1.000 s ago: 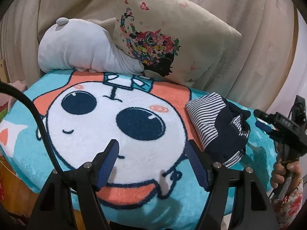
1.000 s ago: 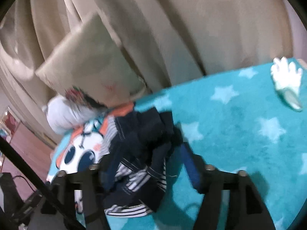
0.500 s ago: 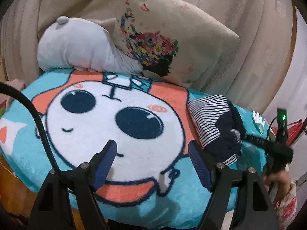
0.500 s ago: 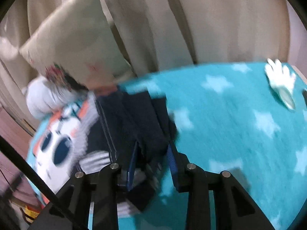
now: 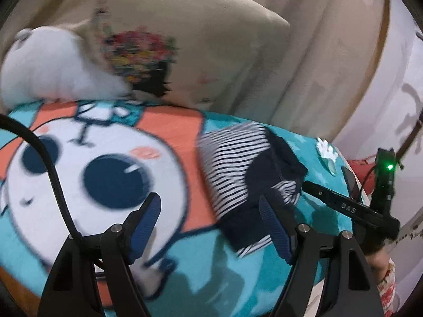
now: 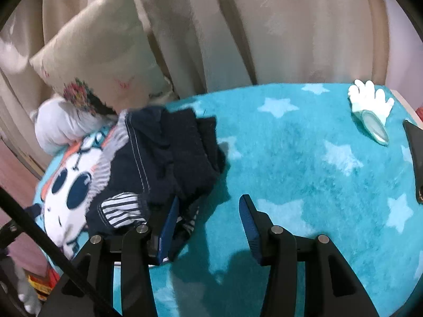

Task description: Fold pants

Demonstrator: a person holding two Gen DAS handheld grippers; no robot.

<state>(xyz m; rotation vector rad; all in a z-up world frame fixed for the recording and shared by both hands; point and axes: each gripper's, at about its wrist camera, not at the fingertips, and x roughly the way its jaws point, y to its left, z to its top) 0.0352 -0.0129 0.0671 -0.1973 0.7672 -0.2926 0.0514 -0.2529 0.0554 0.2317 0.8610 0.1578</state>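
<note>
The pants [image 5: 246,179], navy with white-striped parts, lie in a folded bundle on the teal blanket [image 5: 264,277]. They also show in the right wrist view [image 6: 158,163], left of centre. My left gripper [image 5: 211,227] is open and empty above the blanket, its right finger just in front of the bundle's near edge. My right gripper [image 6: 208,227] is open and empty, its left finger beside the bundle's right edge. The right gripper's body [image 5: 349,208] shows at the right of the left wrist view.
A cream flowered pillow [image 5: 185,39] and a white plush cushion [image 5: 53,63] lean against beige curtains [image 6: 264,26] at the back. A white glove-shaped item [image 6: 370,105] and a dark flat object [image 6: 415,153] lie at the blanket's right edge.
My right gripper has opened off the pants and drawn back to their right edge. My left gripper has swung right, toward the bundle.
</note>
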